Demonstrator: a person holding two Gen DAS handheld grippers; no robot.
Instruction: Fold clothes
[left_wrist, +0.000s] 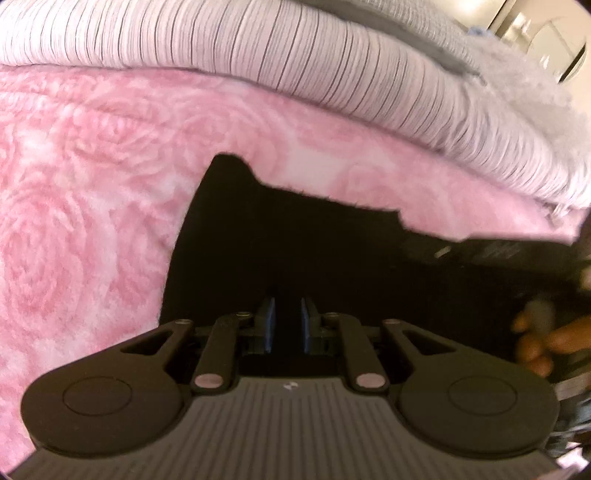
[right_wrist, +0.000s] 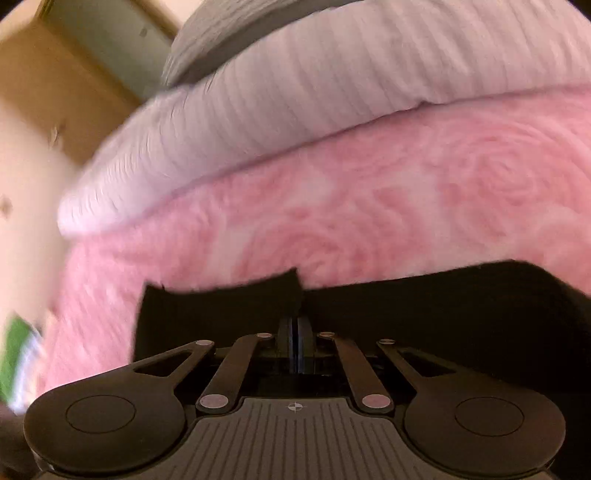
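A black garment (left_wrist: 295, 240) lies on a pink rose-patterned blanket (left_wrist: 92, 184). In the left wrist view my left gripper (left_wrist: 287, 314) sits low over the garment with a narrow gap between its blue pads; black cloth lies between and under them, and I cannot tell whether they pinch it. In the right wrist view my right gripper (right_wrist: 295, 325) has its pads pressed together on the edge of the black garment (right_wrist: 443, 306), and a raised flap of cloth (right_wrist: 221, 295) stands just beyond the tips.
A striped pale pillow (left_wrist: 332, 62) lies behind the blanket, also in the right wrist view (right_wrist: 295, 103), with a grey one (right_wrist: 229, 40) behind it. A hand (left_wrist: 535, 343) shows at the right of the left wrist view. A green item (right_wrist: 14, 354) sits at far left.
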